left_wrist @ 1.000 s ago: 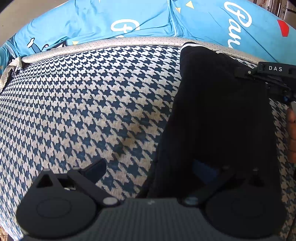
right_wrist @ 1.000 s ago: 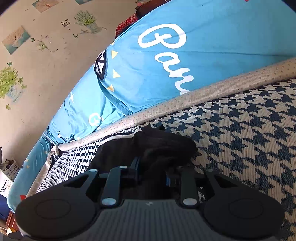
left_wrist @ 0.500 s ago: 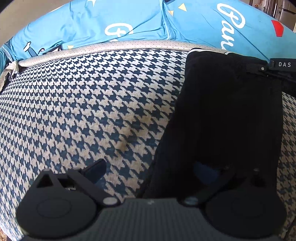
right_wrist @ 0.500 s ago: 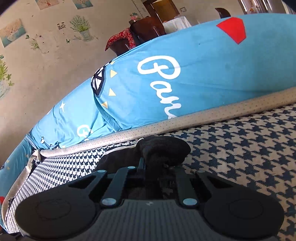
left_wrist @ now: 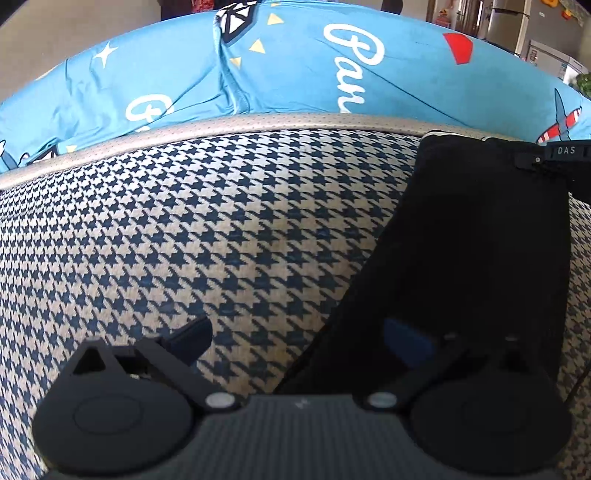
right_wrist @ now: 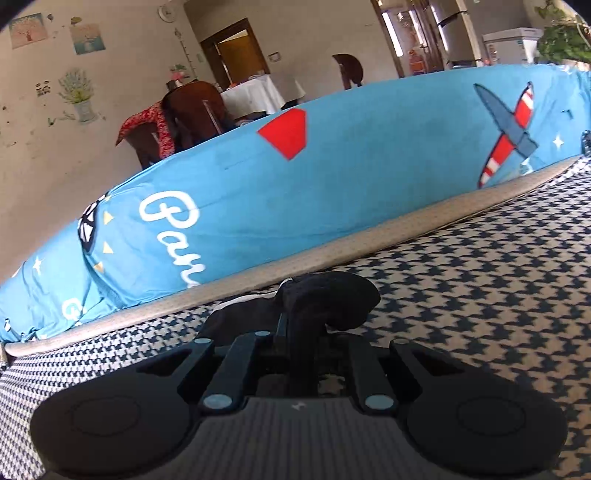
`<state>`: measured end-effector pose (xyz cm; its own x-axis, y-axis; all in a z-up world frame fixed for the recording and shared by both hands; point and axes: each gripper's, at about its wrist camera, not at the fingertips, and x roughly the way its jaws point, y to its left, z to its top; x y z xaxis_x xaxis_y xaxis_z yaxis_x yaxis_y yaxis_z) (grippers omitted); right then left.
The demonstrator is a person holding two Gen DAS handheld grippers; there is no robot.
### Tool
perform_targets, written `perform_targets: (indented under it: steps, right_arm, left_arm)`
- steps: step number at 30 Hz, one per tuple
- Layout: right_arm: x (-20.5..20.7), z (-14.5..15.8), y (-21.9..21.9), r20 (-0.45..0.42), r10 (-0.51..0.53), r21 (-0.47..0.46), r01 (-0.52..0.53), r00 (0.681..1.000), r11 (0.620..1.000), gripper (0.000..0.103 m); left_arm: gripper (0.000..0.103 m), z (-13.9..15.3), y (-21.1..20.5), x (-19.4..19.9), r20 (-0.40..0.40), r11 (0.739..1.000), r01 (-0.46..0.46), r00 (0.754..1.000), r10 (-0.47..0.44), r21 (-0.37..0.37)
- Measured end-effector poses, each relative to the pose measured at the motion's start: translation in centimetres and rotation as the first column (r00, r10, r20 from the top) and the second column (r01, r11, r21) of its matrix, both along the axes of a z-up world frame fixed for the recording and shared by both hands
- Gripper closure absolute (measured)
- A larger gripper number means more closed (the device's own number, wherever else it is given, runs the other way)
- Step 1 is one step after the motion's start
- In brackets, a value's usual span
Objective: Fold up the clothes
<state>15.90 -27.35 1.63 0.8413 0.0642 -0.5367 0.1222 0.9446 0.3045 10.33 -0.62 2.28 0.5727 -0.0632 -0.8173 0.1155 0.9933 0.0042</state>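
Note:
A black garment (left_wrist: 472, 236) lies on the houndstooth seat cushion (left_wrist: 207, 229), stretched from the cushion's back edge down to my left gripper. My left gripper (left_wrist: 299, 339) stands wide open. Its left pad hangs over the cushion, its right pad (left_wrist: 406, 341) over the garment's near end, and neither presses on the cloth. My right gripper (right_wrist: 301, 328) is shut on a bunched far corner of the black garment (right_wrist: 332, 299), held a little above the cushion (right_wrist: 480, 295). In the left wrist view, the right gripper (left_wrist: 535, 160) shows at the garment's far right corner.
A blue printed backrest (right_wrist: 351, 184) with a beige piped edge (left_wrist: 258, 123) runs behind the seat. Beyond it are wooden chairs (right_wrist: 192, 110), a white-clothed table (right_wrist: 255, 92) and a fridge (right_wrist: 450, 33). Bare houndstooth cushion lies left of the garment.
My right gripper's fingers drew together on the bunched cloth and rose, its view tipping up to show the room. My left gripper shifted so the garment sits further right in its view.

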Motion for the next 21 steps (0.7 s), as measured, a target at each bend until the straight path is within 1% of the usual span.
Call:
perform_targets:
  steps: [3, 6, 8, 10, 13, 15, 17, 18, 19, 21]
  right_arm:
    - [-1.7, 0.8, -2.1, -0.005, -0.073, -0.023, 0.073, 0.997, 0.997, 0.091]
    - [-3.8, 1.8, -4.1, 0.010, -0.142, -0.065, 0.143, 0.990, 0.988, 0.091]
    - [-5.1, 2.6, -5.5, 0.020, -0.188, -0.085, 0.189, 0.982, 0.978, 0.091]
    - [-6.6, 3.3, -7.2, 0.026, -0.244, -0.085, 0.245, 0.969, 0.966, 0.091]
    - [-8.3, 3.6, -9.8, 0.024, -0.303, -0.097, 0.303, 0.953, 0.948, 0.091]
    - [-9.0, 3.1, -11.4, 0.001, -0.335, -0.099, 0.333, 0.942, 0.938, 0.091]
    - [-9.3, 2.3, -13.0, -0.050, -0.341, -0.078, 0.336, 0.939, 0.938, 0.091]
    - [-9.4, 1.9, -13.6, -0.083, -0.350, -0.067, 0.345, 0.933, 0.936, 0.091]
    - [-9.7, 1.7, -14.3, -0.110, -0.361, -0.050, 0.358, 0.926, 0.932, 0.088]
    - [-10.5, 1.5, -15.2, -0.141, -0.368, -0.020, 0.369, 0.919, 0.929, 0.086]
  left_arm:
    - [0.000, -0.1, -0.8, -0.2, 0.003, 1.000, 0.022, 1.000, -0.022, 0.002]
    - [0.000, -0.2, -1.5, -0.4, 0.007, 0.999, 0.032, 0.999, -0.032, 0.001]
    - [0.000, -0.2, -1.8, -0.6, 0.011, 0.999, 0.039, 0.999, -0.039, 0.004]
    - [0.000, -0.4, -2.1, -0.9, 0.018, 0.999, 0.049, 0.999, -0.050, 0.013]
    - [0.000, -0.8, -2.8, -1.7, 0.016, 0.997, 0.067, 0.998, -0.068, 0.036]
    - [0.000, -1.1, -3.1, -2.3, 0.008, 0.996, 0.080, 0.997, -0.080, 0.029]
    - [0.000, -1.3, -3.3, -3.1, 0.007, 0.995, 0.093, 0.996, -0.093, 0.023]
    - [0.000, -1.2, -3.4, -3.5, 0.012, 0.995, 0.101, 0.995, -0.101, 0.024]
    - [0.000, -1.1, -3.5, -4.0, 0.022, 0.994, 0.107, 0.994, -0.108, 0.026]
    - [0.000, -0.8, -3.7, -4.9, 0.046, 0.993, 0.116, 0.992, -0.117, 0.035]
